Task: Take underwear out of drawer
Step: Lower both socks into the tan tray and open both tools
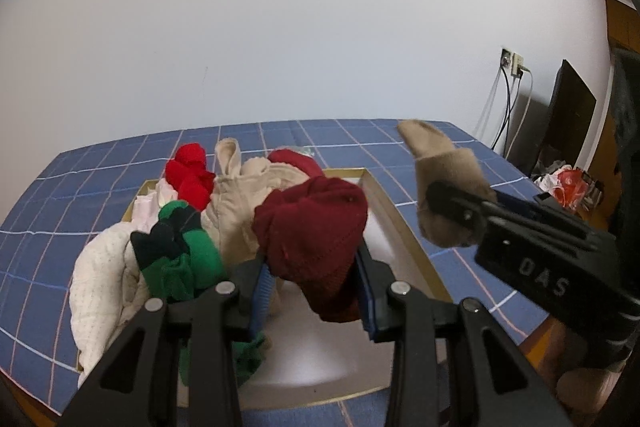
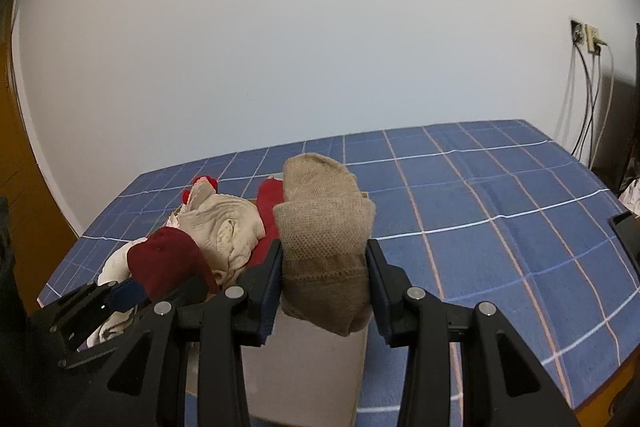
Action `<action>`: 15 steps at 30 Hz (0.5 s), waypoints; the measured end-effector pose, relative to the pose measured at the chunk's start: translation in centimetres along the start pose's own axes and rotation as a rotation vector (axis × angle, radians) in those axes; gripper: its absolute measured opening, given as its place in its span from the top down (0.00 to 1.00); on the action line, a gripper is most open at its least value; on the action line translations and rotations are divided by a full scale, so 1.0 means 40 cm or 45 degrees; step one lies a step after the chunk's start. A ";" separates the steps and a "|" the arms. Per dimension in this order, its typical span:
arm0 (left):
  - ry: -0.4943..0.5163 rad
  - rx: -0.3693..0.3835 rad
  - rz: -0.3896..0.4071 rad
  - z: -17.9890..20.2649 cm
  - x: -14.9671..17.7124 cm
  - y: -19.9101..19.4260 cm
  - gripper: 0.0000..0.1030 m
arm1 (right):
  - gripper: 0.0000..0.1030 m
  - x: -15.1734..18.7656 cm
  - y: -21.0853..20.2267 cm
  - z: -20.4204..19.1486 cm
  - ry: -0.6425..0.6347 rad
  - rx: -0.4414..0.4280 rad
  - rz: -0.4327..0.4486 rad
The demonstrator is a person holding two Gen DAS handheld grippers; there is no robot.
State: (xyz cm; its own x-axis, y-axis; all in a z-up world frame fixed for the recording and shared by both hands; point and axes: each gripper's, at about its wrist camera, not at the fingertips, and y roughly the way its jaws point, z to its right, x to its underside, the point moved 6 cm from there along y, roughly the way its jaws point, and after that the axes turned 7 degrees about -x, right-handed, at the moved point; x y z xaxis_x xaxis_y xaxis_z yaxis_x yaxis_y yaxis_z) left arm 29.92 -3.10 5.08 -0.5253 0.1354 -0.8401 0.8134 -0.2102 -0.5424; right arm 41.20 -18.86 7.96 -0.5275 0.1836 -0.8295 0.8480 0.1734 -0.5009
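On the blue checked tablecloth: a shallow drawer with a pale floor and gold-edged rim, its left side heaped with clothing.
Left gripper: clamped on a dark red knit piece, which bulges up between the blue pads and droops below them, over the drawer's bare floor.
Right gripper: clamped on a folded tan knit piece (it looks sock-like, though the weave alone cannot settle it), held beyond the drawer's right rim in the left wrist view.
Tan piece relative to its gripper: standing up past the fingertips, lower edge hanging between the jaws.
In the drawer: a green and black item, a bright red item, a beige garment, a white dotted cloth.
Far right: a wall socket with cables.
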 end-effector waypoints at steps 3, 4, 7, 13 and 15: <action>0.009 -0.002 -0.017 0.011 -0.012 0.019 0.66 | 0.59 -0.012 0.022 0.011 0.015 -0.002 -0.031; 0.006 0.003 -0.032 0.015 -0.015 0.029 0.66 | 0.59 -0.021 0.034 0.017 0.023 0.000 -0.042; -0.008 0.014 -0.083 0.018 -0.029 0.060 0.66 | 0.59 -0.037 0.070 0.031 0.031 0.008 -0.084; 0.015 -0.004 -0.166 0.042 -0.038 0.122 0.66 | 0.59 -0.051 0.151 0.053 0.067 -0.020 -0.235; 0.025 -0.015 -0.203 0.048 -0.034 0.147 0.66 | 0.59 -0.053 0.183 0.067 0.091 -0.024 -0.284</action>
State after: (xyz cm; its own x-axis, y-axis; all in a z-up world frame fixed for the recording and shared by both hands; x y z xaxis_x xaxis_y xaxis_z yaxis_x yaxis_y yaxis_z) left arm 34.93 -6.37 3.03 -0.6430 0.1847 -0.7433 0.7231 -0.1733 -0.6686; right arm 48.68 -20.57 5.39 -0.7044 0.2067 -0.6790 0.7094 0.2355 -0.6643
